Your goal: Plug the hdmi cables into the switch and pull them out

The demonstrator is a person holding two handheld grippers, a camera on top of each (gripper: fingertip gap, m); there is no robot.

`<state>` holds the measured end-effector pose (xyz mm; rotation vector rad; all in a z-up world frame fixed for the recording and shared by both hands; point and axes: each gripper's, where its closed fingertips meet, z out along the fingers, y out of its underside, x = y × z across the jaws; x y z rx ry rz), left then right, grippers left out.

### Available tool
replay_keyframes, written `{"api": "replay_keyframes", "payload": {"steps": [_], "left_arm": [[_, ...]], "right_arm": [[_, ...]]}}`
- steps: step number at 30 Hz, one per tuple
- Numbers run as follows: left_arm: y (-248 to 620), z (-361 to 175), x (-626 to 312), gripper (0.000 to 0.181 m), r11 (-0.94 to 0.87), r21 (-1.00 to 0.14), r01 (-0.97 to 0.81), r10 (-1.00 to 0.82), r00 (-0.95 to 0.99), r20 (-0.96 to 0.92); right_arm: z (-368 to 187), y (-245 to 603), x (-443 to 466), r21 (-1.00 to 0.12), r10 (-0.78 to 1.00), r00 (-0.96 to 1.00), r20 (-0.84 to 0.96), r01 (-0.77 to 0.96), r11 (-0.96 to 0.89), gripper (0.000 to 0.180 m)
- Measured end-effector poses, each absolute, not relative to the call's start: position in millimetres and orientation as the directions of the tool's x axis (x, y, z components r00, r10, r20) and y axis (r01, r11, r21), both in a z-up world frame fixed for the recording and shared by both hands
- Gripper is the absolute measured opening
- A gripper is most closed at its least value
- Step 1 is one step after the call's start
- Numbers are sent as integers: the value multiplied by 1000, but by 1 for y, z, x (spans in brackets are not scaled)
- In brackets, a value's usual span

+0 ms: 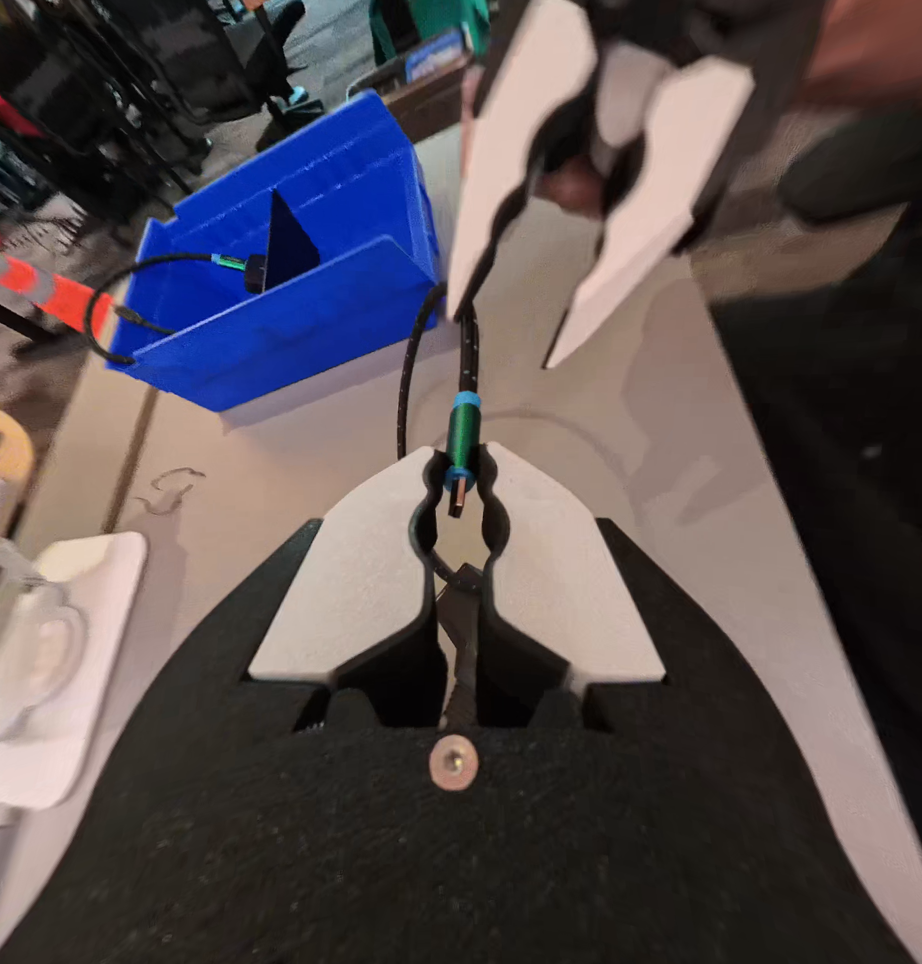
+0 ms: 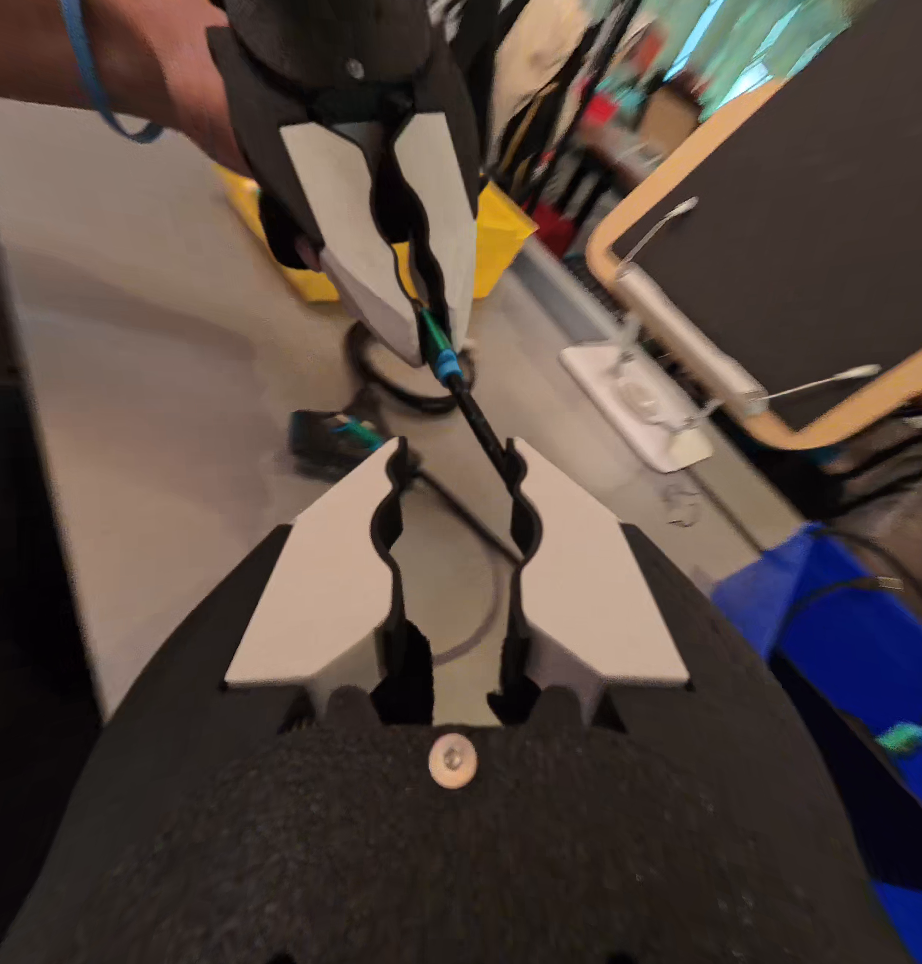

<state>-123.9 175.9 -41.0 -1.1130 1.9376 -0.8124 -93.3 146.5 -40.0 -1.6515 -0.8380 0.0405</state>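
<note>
Left gripper (image 1: 461, 472): closed on the green connector (image 1: 462, 435) of a black braided cable (image 1: 469, 349), metal tip pointing back toward the camera; the pinch near the fingertips likely keeps the plug steady for aiming.
Right gripper (image 2: 456, 461): fingers apart, holding nothing; the cable runs past its right finger, contact unclear.
Switch (image 2: 328, 435): small dark box on the table (image 2: 135, 313), apparently with one green plug already seated.
Blue bin (image 1: 302, 313): holds another green-ended cable.
Judgement: the plug probably needs turning before insertion.
</note>
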Motion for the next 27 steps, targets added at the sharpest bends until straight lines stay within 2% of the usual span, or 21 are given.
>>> {"api": "replay_keyframes", "payload": {"steps": [3, 6, 10, 12, 16, 19, 24, 27], "left_arm": [[195, 1, -116, 12, 161, -881, -444, -954, -299, -24], [202, 38, -115, 12, -74, -884, -461, -915, -320, 244], [208, 48, -121, 12, -308, -768, -561, -784, -308, 539], [204, 38, -128, 11, -386, -661, -644, -672, -295, 680], [184, -1, -137, 11, -435, -430, -791, -407, -253, 878], [164, -27, -138, 11, -417, -325, -849, -235, -245, 941], [139, -51, -135, 11, -338, -306, -890, -175, -260, 949], [131, -53, -132, 11, -305, -310, -901, -168, -270, 948]], "right_arm": [[-29, 148, -75, -835, 415, 760, 500, 550, -1, 36], [-15, 146, -68, -850, 375, 782, 497, 526, 32, 44], [16, 131, -64, -882, 371, 801, 470, 449, 147, 45], [29, 121, -65, -894, 397, 800, 449, 404, 196, 45], [12, 118, -80, -897, 515, 740, 434, 411, 164, 45], [-13, 124, -96, -894, 566, 708, 423, 429, 132, 43], [-44, 133, -111, -913, 619, 702, 353, 402, 64, 31], [-55, 136, -116, -916, 637, 701, 320, 400, 20, 31]]}}
